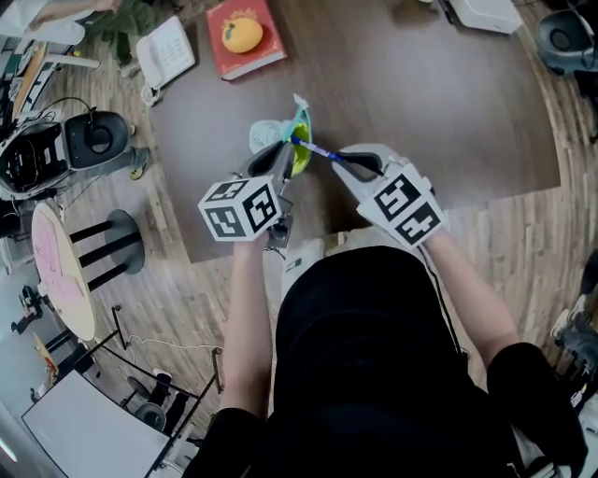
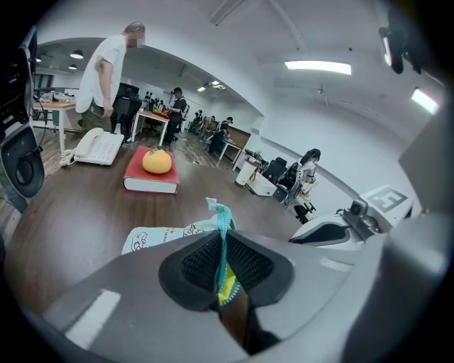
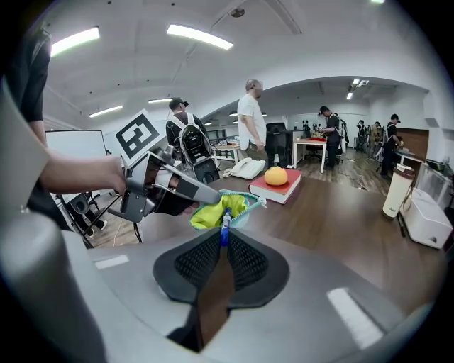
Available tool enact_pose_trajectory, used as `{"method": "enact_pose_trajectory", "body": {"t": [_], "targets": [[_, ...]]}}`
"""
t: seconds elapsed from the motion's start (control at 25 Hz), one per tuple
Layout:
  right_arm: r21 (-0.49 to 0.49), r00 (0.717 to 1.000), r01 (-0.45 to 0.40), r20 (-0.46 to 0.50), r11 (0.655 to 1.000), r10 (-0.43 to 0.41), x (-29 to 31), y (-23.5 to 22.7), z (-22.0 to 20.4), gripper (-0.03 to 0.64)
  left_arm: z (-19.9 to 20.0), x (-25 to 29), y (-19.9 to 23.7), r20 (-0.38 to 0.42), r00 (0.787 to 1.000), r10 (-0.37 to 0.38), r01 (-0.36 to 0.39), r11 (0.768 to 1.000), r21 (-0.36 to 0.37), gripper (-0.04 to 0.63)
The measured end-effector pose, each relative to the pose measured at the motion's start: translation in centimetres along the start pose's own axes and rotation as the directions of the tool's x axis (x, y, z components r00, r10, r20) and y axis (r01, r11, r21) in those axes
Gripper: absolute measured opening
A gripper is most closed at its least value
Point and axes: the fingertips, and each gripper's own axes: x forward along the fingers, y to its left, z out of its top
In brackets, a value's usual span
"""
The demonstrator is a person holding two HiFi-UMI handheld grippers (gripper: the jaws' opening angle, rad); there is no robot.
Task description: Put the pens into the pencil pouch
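Note:
The pencil pouch (image 1: 299, 138) is pale teal with a yellow-green lining and is held up over the dark table. My left gripper (image 1: 284, 157) is shut on its zipper edge (image 2: 224, 249), so the mouth stays open. In the left gripper view the printed side of the pouch (image 2: 157, 238) hangs to the left of the jaws. My right gripper (image 1: 345, 161) is shut on a blue pen (image 1: 315, 147). In the right gripper view the pen (image 3: 225, 231) points out from the jaws, with its tip at the open mouth of the pouch (image 3: 216, 210).
A red book (image 1: 257, 54) with an orange (image 1: 241, 35) on it lies at the far side of the brown table (image 1: 448, 112), next to a white telephone (image 1: 166, 49). A white device (image 1: 486, 13) sits at the far right edge. Chairs and people stand beyond.

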Motion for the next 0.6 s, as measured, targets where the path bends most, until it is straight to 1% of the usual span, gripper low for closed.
{"method": "enact_pose_trajectory", "body": {"t": [0.6], "targets": [[0.003,1.000,-0.019,0.001,1.000,0.019,2.3,0.3,1.2,0.040,-0.3,-0.2,-0.2,-0.005,1.000,-0.010,0.010,1.000,-0.003,0.023]]}}
